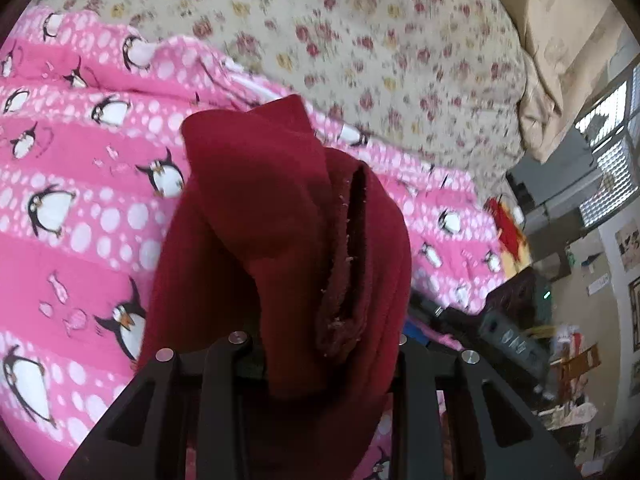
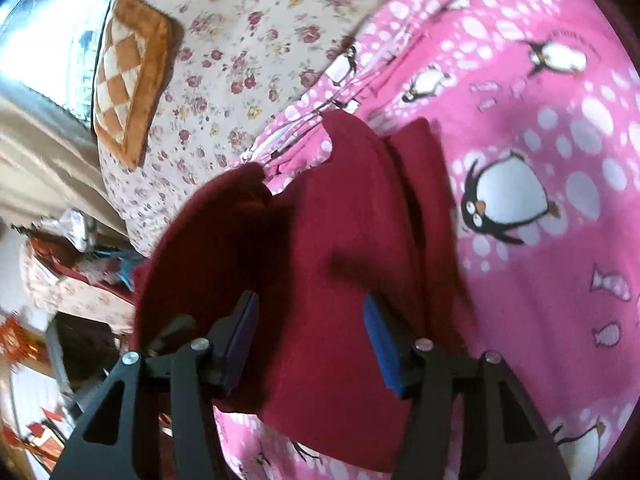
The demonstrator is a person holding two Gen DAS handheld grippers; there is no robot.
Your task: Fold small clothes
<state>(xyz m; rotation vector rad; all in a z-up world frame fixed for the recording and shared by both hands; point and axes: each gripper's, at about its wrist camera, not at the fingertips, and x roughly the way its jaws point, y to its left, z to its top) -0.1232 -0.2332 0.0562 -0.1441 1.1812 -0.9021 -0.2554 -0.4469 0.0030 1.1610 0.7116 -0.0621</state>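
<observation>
Left wrist view: left gripper (image 1: 320, 360) is clamped on a dark red fleece garment (image 1: 280, 220), lifted over the pink penguin-print blanket (image 1: 80, 220). Right gripper (image 2: 312, 328) stands parted, blue pads (image 2: 384, 344) astride the cloth, not pressing.

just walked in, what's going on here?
A person with a handheld gripper in each hand is folding a small dark red garment over a pink penguin blanket on a bed. The left gripper is shut on the cloth, which drapes over it and hides its fingertips. The right gripper is open, blue pads either side of the red fabric without pressing it. The fold isn't finished.
</observation>
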